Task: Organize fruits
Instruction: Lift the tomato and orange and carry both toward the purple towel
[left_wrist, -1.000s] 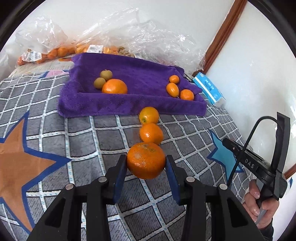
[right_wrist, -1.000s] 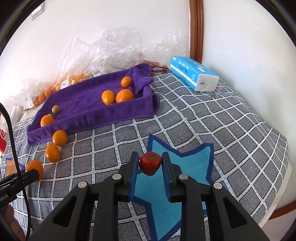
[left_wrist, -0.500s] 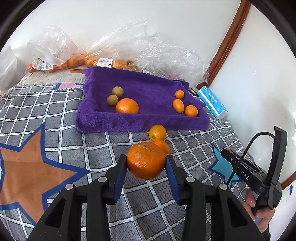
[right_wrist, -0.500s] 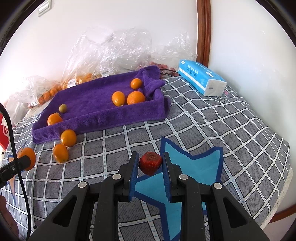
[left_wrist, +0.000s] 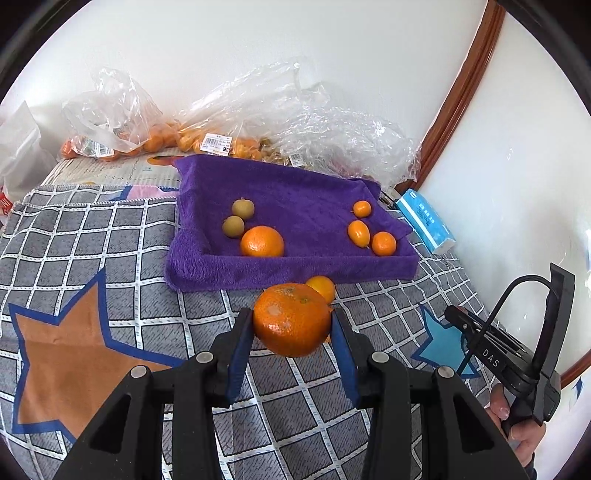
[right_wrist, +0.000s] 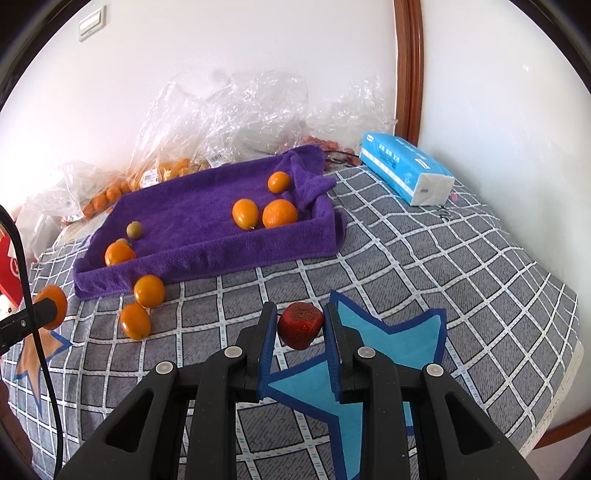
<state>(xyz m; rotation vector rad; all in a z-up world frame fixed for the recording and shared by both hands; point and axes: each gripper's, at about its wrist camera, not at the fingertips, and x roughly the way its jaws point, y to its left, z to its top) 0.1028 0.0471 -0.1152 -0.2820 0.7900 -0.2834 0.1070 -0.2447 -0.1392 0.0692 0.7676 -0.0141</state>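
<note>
My left gripper (left_wrist: 292, 326) is shut on a large orange (left_wrist: 291, 319), held above the checked cloth in front of the purple towel tray (left_wrist: 288, 273). My right gripper (right_wrist: 300, 326) is shut on a red strawberry (right_wrist: 300, 325), above a blue star patch. The tray (right_wrist: 207, 258) holds an orange (left_wrist: 262, 242), two small green-brown fruits (left_wrist: 233, 226) and three small oranges (left_wrist: 383, 243) at its right end. Two loose oranges (right_wrist: 148, 291) (right_wrist: 135, 320) lie on the cloth before the tray; the held orange hides most of them in the left wrist view.
Clear plastic bags with more oranges (left_wrist: 162, 136) lie behind the tray by the wall. A blue tissue pack (right_wrist: 406, 173) lies right of the tray. The cloth's edge drops off at right (right_wrist: 561, 376). The right hand-held gripper shows in the left wrist view (left_wrist: 517, 362).
My left gripper has lifted the orange and drawn back, so the tray and loose oranges look farther and lower. My right gripper has moved slightly towards the tray with the strawberry.
</note>
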